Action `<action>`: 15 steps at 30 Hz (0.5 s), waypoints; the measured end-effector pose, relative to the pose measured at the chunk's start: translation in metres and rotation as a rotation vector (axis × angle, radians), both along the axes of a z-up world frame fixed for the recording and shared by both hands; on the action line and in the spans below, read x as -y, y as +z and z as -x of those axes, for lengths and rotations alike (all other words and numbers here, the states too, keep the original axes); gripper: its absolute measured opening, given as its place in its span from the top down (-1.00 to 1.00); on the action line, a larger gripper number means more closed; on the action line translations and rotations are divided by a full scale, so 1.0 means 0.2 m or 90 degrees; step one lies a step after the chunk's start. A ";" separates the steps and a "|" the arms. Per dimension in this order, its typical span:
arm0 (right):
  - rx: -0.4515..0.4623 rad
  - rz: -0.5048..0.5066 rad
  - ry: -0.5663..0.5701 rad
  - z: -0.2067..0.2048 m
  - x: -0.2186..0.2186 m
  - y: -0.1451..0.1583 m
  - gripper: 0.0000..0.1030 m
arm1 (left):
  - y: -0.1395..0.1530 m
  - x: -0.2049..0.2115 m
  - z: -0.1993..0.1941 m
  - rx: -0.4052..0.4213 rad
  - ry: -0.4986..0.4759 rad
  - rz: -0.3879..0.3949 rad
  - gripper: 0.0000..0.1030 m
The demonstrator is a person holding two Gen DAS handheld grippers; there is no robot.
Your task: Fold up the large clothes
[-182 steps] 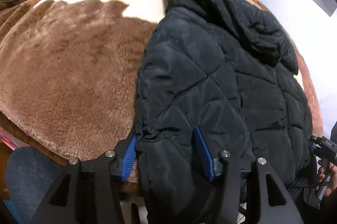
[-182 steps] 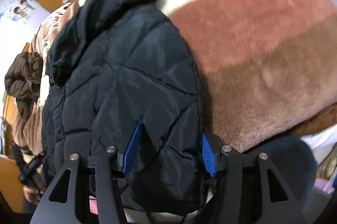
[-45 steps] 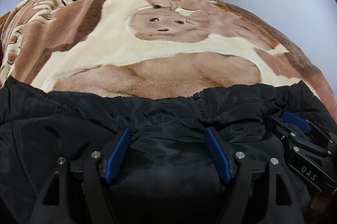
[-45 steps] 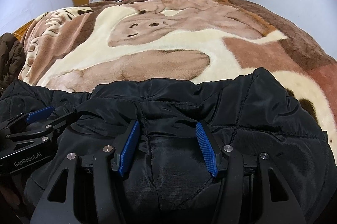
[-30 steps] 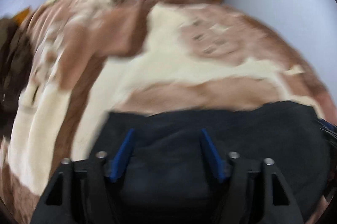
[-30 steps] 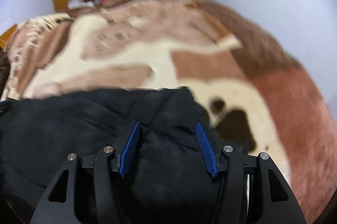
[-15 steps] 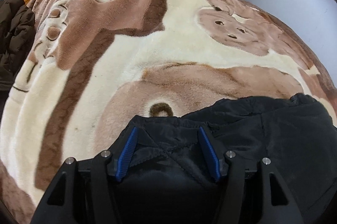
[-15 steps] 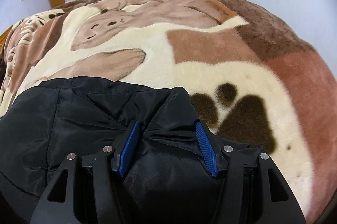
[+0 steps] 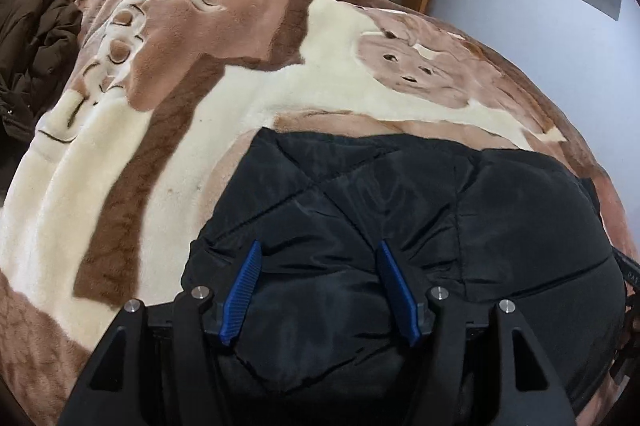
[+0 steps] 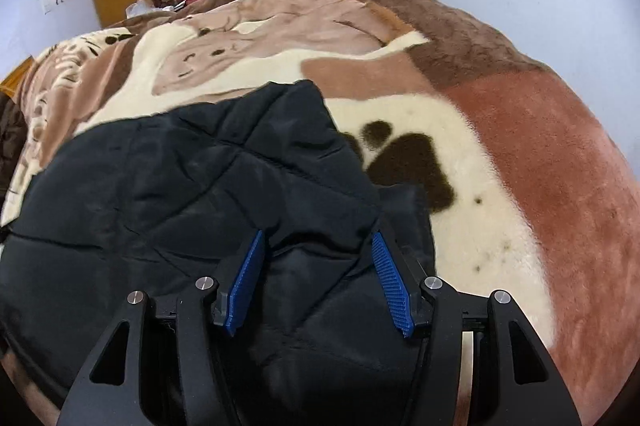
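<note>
The black jacket (image 9: 400,210) lies folded on the bed's blanket (image 9: 168,130), long axis left-right; left tongs (image 9: 319,290) and right tongs (image 10: 318,280) stand spread over it; no readable label

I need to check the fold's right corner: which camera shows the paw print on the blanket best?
The right wrist view: the dark paw print lies in the open on the blanket, just beside the black jacket. In the left wrist view no paw print shows; the jacket fills that side.
</note>
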State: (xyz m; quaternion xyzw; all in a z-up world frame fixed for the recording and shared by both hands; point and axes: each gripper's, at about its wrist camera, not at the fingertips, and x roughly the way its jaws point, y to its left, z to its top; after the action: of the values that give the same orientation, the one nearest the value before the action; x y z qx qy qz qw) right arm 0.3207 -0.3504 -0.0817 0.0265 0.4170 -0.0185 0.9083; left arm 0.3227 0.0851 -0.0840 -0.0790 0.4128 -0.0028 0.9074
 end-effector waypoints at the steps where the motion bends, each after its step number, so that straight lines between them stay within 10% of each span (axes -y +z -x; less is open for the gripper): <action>1: -0.001 0.004 0.002 -0.02 -0.01 -0.02 -0.08 | -0.01 0.01 -0.01 0.000 0.002 -0.008 -0.24; 7: -0.026 -0.012 -0.023 -0.02 0.03 0.03 -0.08 | 0.05 0.05 -0.01 -0.022 0.016 -0.033 -0.20; 15: 0.085 -0.050 0.072 0.17 -0.25 0.40 -0.08 | 0.35 0.32 0.17 0.054 -0.068 0.033 -0.19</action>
State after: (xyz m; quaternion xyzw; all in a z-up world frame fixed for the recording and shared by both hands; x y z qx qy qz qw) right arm 0.2858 -0.3007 -0.0008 0.0396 0.3569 0.0506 0.9319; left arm 0.2887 0.0212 -0.0131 -0.0798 0.3774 -0.0653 0.9203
